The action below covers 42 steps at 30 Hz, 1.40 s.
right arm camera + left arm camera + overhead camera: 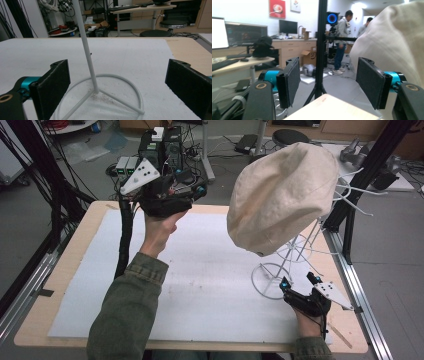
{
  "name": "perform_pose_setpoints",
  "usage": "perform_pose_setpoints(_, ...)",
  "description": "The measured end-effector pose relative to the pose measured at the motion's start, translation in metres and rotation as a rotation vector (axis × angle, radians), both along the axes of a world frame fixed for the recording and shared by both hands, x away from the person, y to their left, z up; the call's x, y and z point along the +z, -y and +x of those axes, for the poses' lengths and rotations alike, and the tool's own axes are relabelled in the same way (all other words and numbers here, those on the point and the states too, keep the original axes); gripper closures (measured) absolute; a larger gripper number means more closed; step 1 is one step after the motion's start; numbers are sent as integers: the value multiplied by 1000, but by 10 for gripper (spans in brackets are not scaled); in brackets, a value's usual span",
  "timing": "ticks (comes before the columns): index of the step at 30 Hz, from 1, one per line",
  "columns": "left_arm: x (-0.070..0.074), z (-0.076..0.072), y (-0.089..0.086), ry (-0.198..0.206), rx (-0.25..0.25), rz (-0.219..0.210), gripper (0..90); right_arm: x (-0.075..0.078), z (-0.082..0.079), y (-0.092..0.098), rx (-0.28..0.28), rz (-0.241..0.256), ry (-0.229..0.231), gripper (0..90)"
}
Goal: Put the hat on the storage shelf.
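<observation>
Steadying the white wire stand [88, 55] with the spread right tool [299, 286] first, then bringing the spread left tool [192, 190] onto the cream hat [282, 195].

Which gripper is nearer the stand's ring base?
Right. The right gripper sits beside the ring base, jaws open toward it. The left gripper is raised at the table's far edge.

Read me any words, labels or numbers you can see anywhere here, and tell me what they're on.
Nothing can be read for certain.
Cardboard box on the floor: dark letters, too blurred to read.
Red poster on the wall: a picture, any text too small.
Monitor: a white glare.
</observation>
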<state>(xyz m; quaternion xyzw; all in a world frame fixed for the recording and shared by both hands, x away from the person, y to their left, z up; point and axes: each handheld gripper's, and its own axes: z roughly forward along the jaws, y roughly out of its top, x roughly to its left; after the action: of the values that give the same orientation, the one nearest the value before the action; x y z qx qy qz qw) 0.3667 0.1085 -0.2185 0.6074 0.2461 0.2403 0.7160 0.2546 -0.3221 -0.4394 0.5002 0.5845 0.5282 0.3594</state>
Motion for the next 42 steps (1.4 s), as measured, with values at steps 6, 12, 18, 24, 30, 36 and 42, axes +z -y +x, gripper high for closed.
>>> perform_pose_setpoints(6, -25, -3, -27, -24, 60, -26, 357, 0, 0, -1, 1, 0, -3, 49)
perform_pose_setpoints(12, -42, -11, -48, -38, 111, -30, 351, 0, 0, -1, 4, -4, -3, 49)
perform_pose_setpoints(18, -65, -18, -66, -63, 156, -29, 336, 0, -1, -2, 2, 2, -7, 49)
perform_pose_setpoints(24, -87, -20, -82, -97, 229, -32, 321, 0, -1, -2, 3, -1, -11, 49)
perform_pose_setpoints(30, -99, -24, -95, -104, 303, -21, 283, 0, -1, -2, 6, -7, -9, 49)
perform_pose_setpoints(36, -107, -30, -107, -118, 360, -17, 254, 0, -2, -2, 5, -12, -5, 49)
perform_pose_setpoints(42, -121, -37, -121, -144, 433, -12, 242, 1, -4, -2, -6, -3, -6, 50)
